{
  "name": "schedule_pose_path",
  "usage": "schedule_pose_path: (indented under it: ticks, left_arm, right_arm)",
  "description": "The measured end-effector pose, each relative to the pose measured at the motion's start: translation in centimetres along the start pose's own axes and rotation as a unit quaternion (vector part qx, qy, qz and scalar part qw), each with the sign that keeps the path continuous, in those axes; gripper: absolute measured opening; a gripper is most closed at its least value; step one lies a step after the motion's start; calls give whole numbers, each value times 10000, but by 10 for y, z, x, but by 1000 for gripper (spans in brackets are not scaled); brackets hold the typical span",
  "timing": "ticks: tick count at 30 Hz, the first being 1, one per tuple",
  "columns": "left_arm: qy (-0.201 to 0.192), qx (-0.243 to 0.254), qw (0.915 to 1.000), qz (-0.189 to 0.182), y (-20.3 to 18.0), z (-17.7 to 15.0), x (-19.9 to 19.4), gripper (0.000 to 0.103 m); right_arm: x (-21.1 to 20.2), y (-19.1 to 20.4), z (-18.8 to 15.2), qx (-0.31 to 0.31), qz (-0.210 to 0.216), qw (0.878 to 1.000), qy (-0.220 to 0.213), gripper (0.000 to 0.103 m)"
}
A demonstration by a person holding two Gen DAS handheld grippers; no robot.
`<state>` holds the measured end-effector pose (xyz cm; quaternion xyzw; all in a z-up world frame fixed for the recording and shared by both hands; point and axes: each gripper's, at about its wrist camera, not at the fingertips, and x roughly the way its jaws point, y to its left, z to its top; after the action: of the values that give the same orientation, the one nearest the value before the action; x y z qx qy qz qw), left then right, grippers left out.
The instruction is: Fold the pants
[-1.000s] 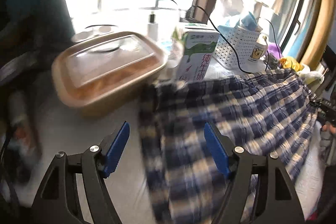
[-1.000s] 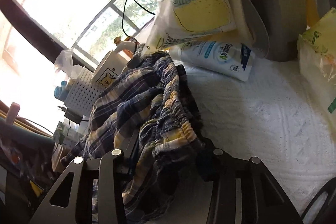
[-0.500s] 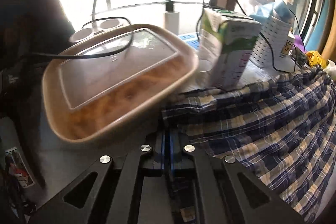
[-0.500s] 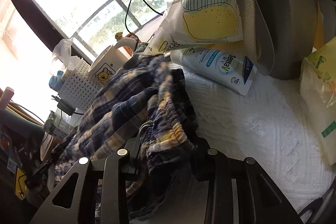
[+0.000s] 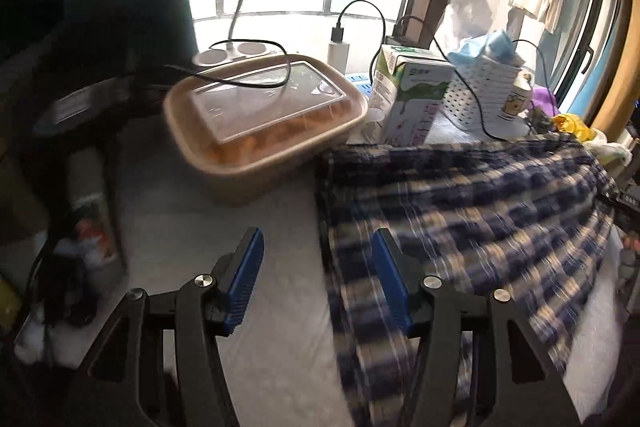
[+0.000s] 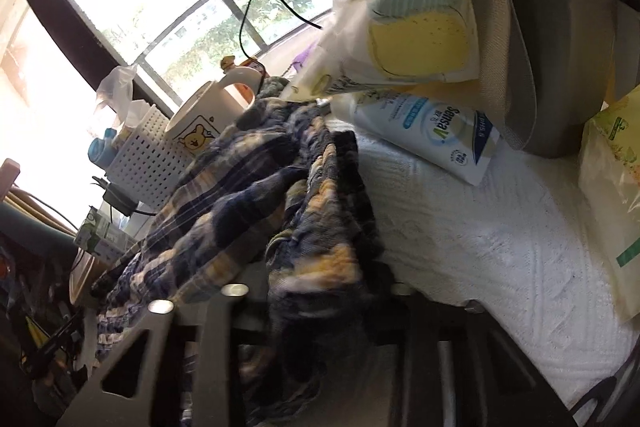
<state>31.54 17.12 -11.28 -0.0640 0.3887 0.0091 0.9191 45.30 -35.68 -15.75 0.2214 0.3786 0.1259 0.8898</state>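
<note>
Tabletop (image 5: 280,307) with a white textured cover carries the plaid pants (image 5: 460,211), spread across its right half in the left wrist view, with the bunched waistband end (image 6: 320,211) toward the right tongs. Tan lidded food container (image 5: 264,123) sits just left of the pants' far corner, milk carton (image 5: 412,95) beside it, white perforated basket (image 5: 484,91) and mug (image 6: 204,123) behind. Left tongs (image 5: 318,283) gape wide, holding nothing, their right blue pad over the pants' edge. Right tongs (image 6: 316,291) are clamped on the waistband.
</note>
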Motion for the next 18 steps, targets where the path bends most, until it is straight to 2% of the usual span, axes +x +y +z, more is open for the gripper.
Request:
schedule_pose_path:
  ticks: [9,18]
  left_arm:
    - [-151,-166,9997,-14,14,-32,-46,57]
    - [-346,-200,9991,-114,27,-50,-75,57]
  right_arm:
    - [-48,57,8,-390,401,9968,-566,24]
    - [-62,160,-5,-1346,819,9849,-721,22]
